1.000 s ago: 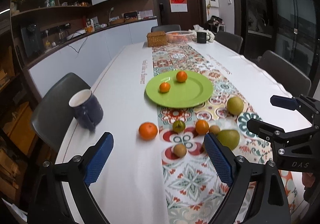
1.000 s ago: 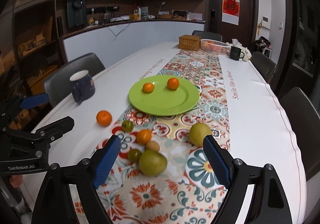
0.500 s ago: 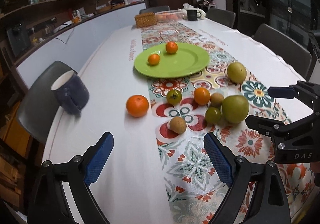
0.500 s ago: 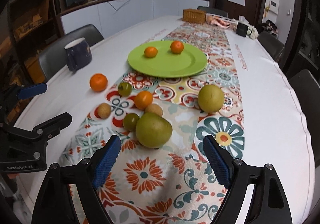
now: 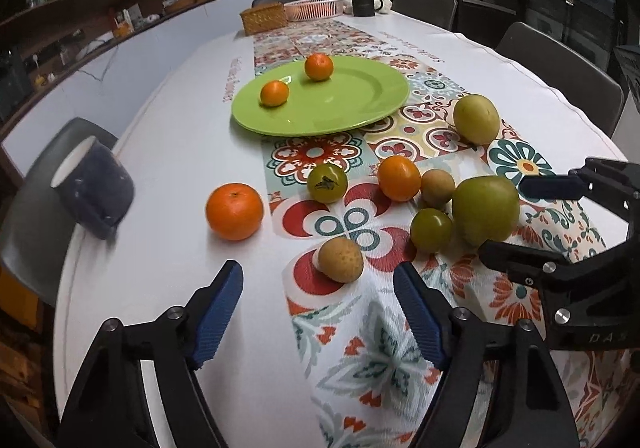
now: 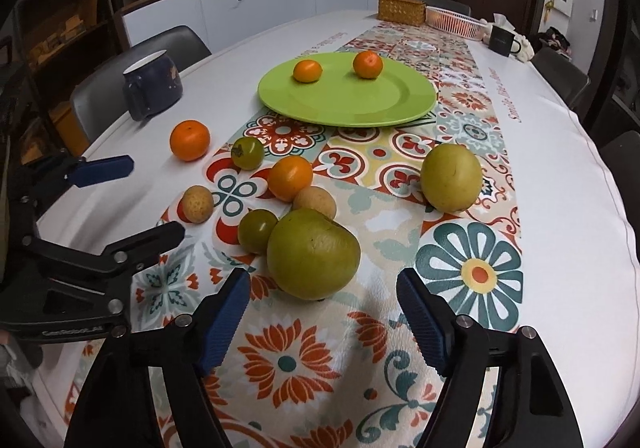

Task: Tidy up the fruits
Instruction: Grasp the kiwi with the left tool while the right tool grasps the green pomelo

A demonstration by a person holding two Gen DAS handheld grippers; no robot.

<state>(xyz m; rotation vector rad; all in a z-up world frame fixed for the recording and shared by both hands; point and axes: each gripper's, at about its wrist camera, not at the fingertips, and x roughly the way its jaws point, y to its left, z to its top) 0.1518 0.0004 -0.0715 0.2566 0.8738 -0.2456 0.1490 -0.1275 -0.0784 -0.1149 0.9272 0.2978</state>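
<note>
A green plate [image 5: 360, 104] [image 6: 400, 104] holds two small oranges [image 5: 274, 93] [image 5: 319, 66]. Loose fruit lies in front of it on the patterned runner: a big orange [image 5: 234, 211] [image 6: 189, 140], a smaller orange [image 5: 399, 178], two green tomatoes [image 5: 327, 182] [image 5: 431, 229], two tan fruits [image 5: 341, 259] [image 5: 437, 188], a large green pear [image 5: 485, 210] [image 6: 313, 253] and a yellow-green pear [image 5: 476, 119] [image 6: 451, 177]. My left gripper [image 5: 318, 312] is open and empty, just short of the near tan fruit. My right gripper [image 6: 323, 318] is open and empty, just short of the large green pear.
A dark blue mug [image 5: 94, 188] [image 6: 151, 84] stands at the table's left edge. A wicker box [image 5: 264, 17], a pink basket [image 5: 314, 7] and a black mug [image 5: 363, 4] stand at the far end. Chairs surround the table.
Both grippers have moved forward and down towards the loose fruit, which now looks larger and nearer. Both stay open. No fruit has moved.
</note>
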